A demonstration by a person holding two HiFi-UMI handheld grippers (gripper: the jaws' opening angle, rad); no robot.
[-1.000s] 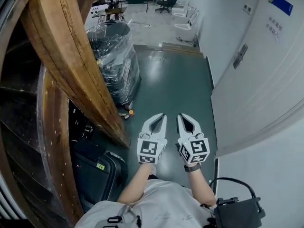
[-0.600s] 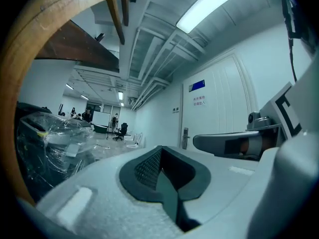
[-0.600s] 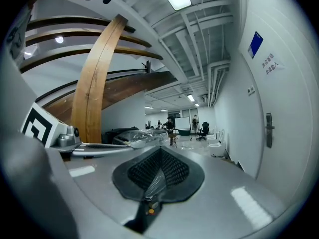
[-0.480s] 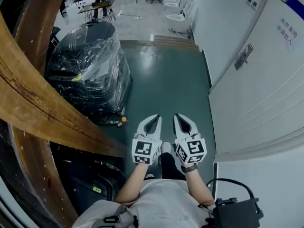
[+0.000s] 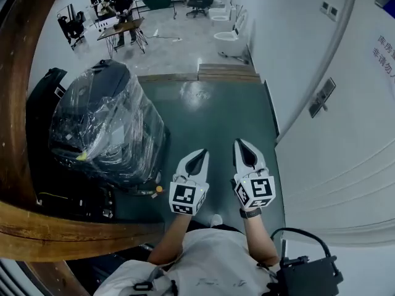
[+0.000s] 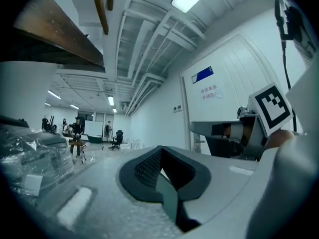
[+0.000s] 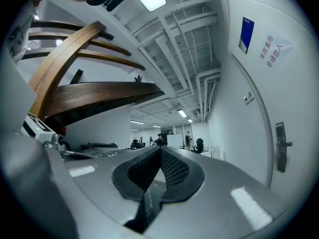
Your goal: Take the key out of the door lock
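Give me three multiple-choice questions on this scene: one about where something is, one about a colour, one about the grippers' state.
1. Relative to the left gripper and right gripper in the head view, the plastic-wrapped bundle stands: A) to their right B) to their left C) between them.
2. The floor below the grippers is: A) red B) yellow C) green.
3. Both grippers are: A) shut and empty B) wide open C) shut on a key.
Answers: B, the bundle fills the picture's left; C, the floor strip is dark green; A, each gripper view shows jaws together with nothing between.
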